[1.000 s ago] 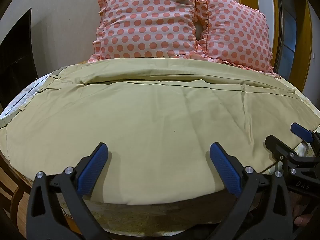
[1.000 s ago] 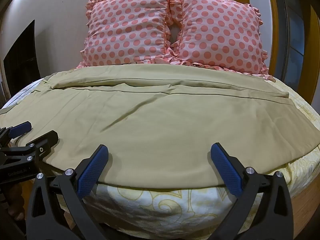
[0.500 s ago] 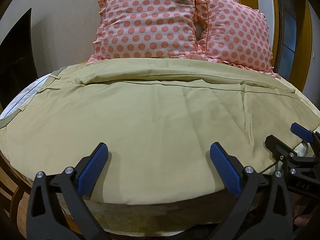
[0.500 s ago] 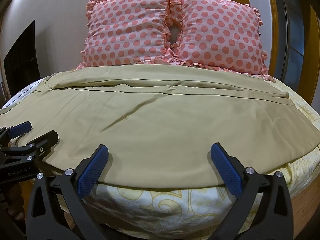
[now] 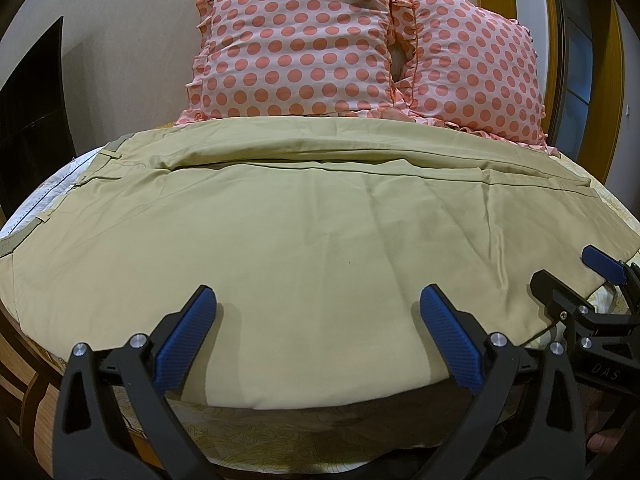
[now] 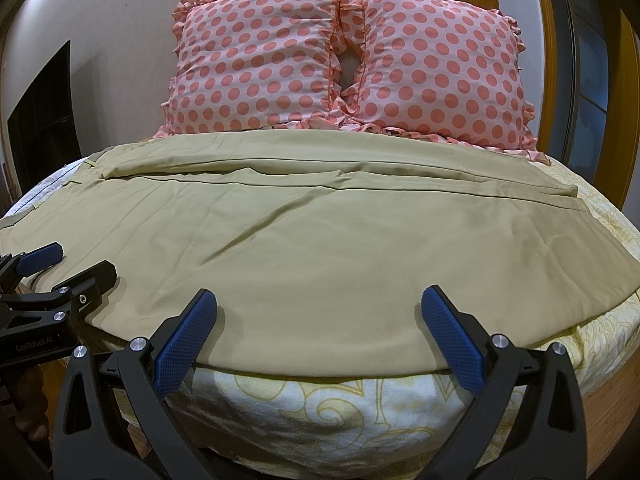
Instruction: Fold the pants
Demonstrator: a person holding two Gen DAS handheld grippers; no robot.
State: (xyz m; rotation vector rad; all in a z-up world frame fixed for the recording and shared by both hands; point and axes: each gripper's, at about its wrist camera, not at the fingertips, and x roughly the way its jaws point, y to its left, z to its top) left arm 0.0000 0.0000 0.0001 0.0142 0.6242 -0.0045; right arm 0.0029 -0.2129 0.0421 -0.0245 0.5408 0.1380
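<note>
Khaki pants (image 5: 304, 240) lie spread flat across the bed, waistband at the left, legs running right; they also show in the right wrist view (image 6: 320, 248). My left gripper (image 5: 320, 340) is open and empty, just above the near edge of the pants. My right gripper (image 6: 320, 340) is open and empty over the near edge further right. Each gripper shows in the other's view: the right one (image 5: 576, 280) at the right, the left one (image 6: 68, 268) at the left, both with jaws apart.
Two pink polka-dot pillows (image 6: 344, 64) stand against the wall behind the pants. A yellow patterned bedsheet (image 6: 320, 404) covers the bed's near edge. A dark panel (image 5: 32, 112) stands at the left and a wooden door frame (image 6: 548, 40) at the right.
</note>
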